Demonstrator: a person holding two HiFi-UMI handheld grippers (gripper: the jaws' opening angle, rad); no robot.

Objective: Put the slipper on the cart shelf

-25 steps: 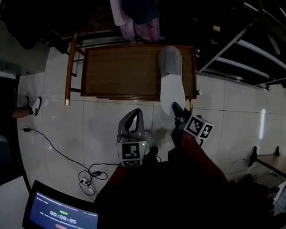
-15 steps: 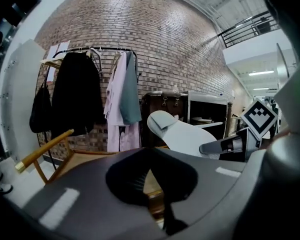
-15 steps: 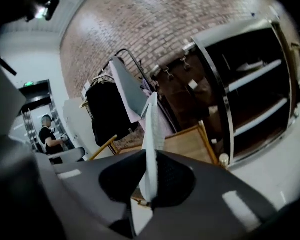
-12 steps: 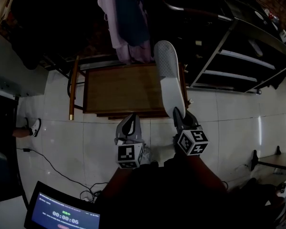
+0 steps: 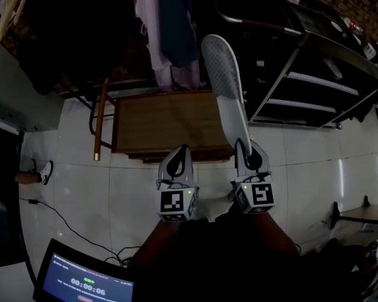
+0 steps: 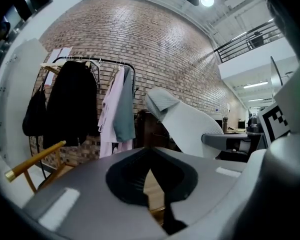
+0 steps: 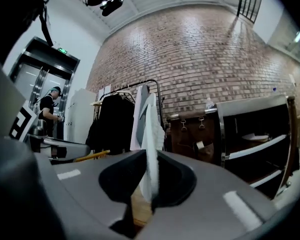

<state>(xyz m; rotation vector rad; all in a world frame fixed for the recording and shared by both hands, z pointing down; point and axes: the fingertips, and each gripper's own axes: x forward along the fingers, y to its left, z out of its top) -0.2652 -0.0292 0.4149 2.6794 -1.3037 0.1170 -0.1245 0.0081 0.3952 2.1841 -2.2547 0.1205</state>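
Observation:
A long white slipper (image 5: 225,87) with a grey mesh toe sticks up and away from my right gripper (image 5: 246,157), which is shut on its heel end. In the right gripper view the slipper (image 7: 151,149) stands edge-on, pinched between the jaws. It hangs over the right end of a low wooden table (image 5: 157,121). My left gripper (image 5: 176,163) is beside it on the left, shut with nothing held. From the left gripper view the slipper (image 6: 182,124) shows at the right. A dark metal cart with shelves (image 5: 315,87) stands to the right.
Clothes (image 5: 170,30) hang on a rack behind the table. A wooden bar (image 5: 99,115) stands left of the table. A cable (image 5: 63,222) runs over the white tiled floor, a screen (image 5: 82,285) sits at the lower left, and a person's shoe (image 5: 41,168) shows far left.
My right gripper has lifted the slipper off the table and swung it upright. Both grippers have come level side by side, and the view has tipped up toward the rack and cart.

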